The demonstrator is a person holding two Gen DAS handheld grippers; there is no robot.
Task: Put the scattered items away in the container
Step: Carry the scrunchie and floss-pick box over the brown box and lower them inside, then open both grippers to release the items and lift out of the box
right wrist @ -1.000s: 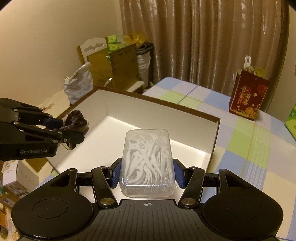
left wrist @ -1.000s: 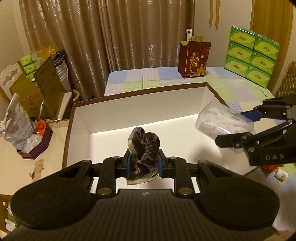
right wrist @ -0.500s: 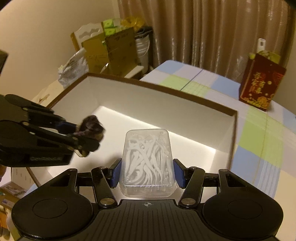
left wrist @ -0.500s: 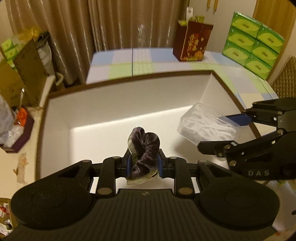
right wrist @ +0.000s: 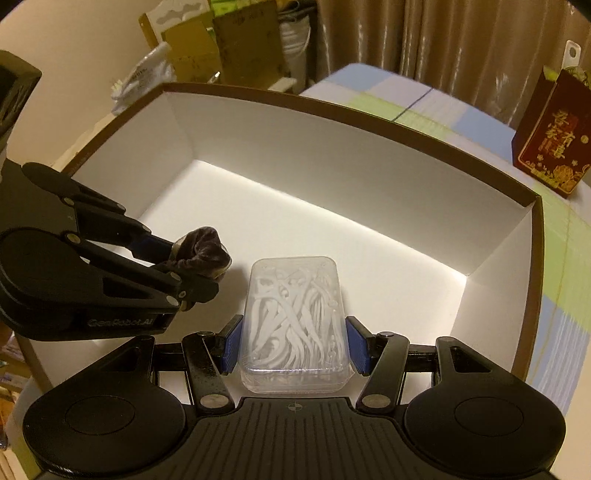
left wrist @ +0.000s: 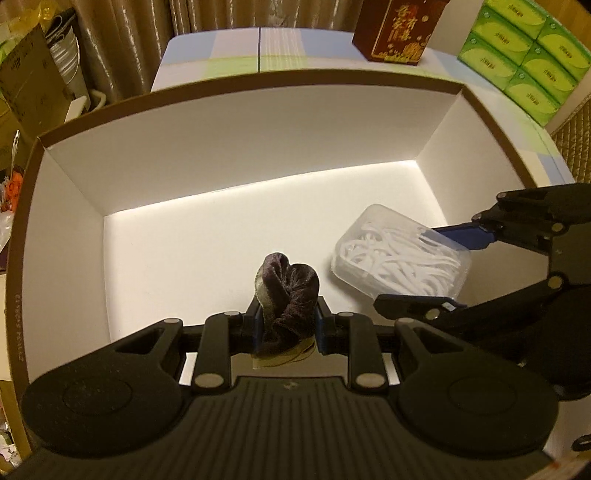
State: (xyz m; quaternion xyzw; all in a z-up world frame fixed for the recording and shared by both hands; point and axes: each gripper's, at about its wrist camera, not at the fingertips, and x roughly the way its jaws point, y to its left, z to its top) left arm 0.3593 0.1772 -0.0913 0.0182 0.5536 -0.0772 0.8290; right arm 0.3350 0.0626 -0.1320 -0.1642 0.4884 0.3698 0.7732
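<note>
A large open box [left wrist: 258,122] with white inside and brown rim lies below both grippers; it also shows in the right wrist view [right wrist: 332,155]. My left gripper [left wrist: 288,325] is shut on a dark velvet scrunchie [left wrist: 290,291], held inside the box above its floor; the scrunchie also shows in the right wrist view [right wrist: 201,253]. My right gripper [right wrist: 293,343] is shut on a clear plastic case of white floss picks [right wrist: 295,321], low inside the box at its right side; the case also shows in the left wrist view [left wrist: 400,254]. The two grippers are close, side by side.
A dark red gift bag [left wrist: 400,29] stands on the checked tablecloth behind the box. Green tissue boxes [left wrist: 532,48] are stacked at the back right. Cardboard boxes [right wrist: 221,48] and a white bag [right wrist: 144,77] sit beyond the box's left side.
Both grippers have moved forward and down into the box with their items still held. The floss case now sits low over the box floor on the right.
</note>
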